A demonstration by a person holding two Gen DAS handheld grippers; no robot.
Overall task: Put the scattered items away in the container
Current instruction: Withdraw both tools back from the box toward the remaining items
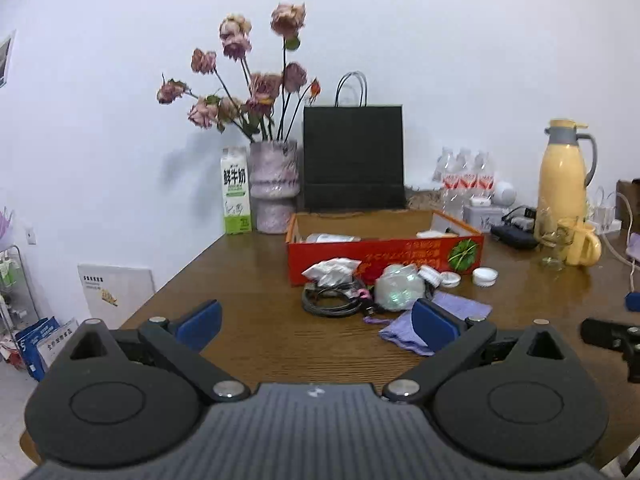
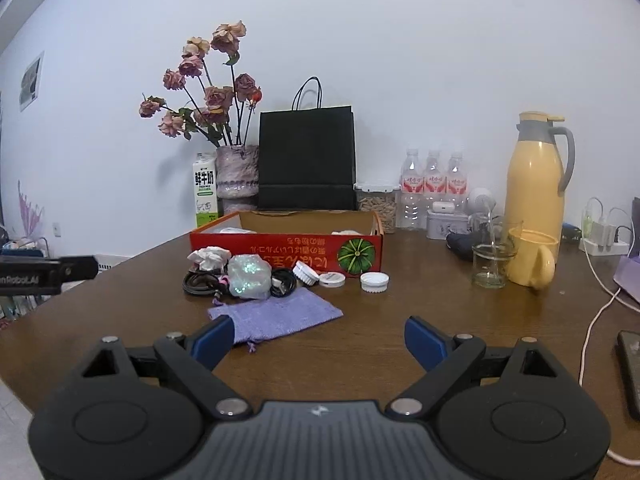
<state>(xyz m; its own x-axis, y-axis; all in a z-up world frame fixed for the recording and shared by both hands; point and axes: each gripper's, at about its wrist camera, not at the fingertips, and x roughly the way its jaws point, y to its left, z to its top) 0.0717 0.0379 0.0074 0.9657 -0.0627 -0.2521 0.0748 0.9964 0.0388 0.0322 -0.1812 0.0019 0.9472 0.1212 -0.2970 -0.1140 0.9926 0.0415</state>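
A red cardboard box (image 1: 384,254) (image 2: 280,246) stands open on the wooden table, with a few pale items inside. In front of it lie a crumpled white wrapper (image 1: 330,270) (image 2: 210,258), a coiled black cable (image 1: 330,302) (image 2: 198,282), a shiny clear bag (image 1: 398,288) (image 2: 248,276), a purple cloth pouch (image 1: 460,306) (image 2: 276,314) and three white lids (image 1: 485,277) (image 2: 374,282). My left gripper (image 1: 318,326) is open and empty, short of the pile. My right gripper (image 2: 320,338) is open and empty, its left finger over the pouch's near edge.
A vase of dried roses (image 1: 274,184), a milk carton (image 1: 236,192) and a black paper bag (image 1: 354,158) stand behind the box. At the right are water bottles (image 2: 434,188), a yellow jug (image 2: 536,176), a yellow mug (image 2: 530,258), a glass (image 2: 490,264), a white cable (image 2: 596,320) and a phone (image 2: 632,368).
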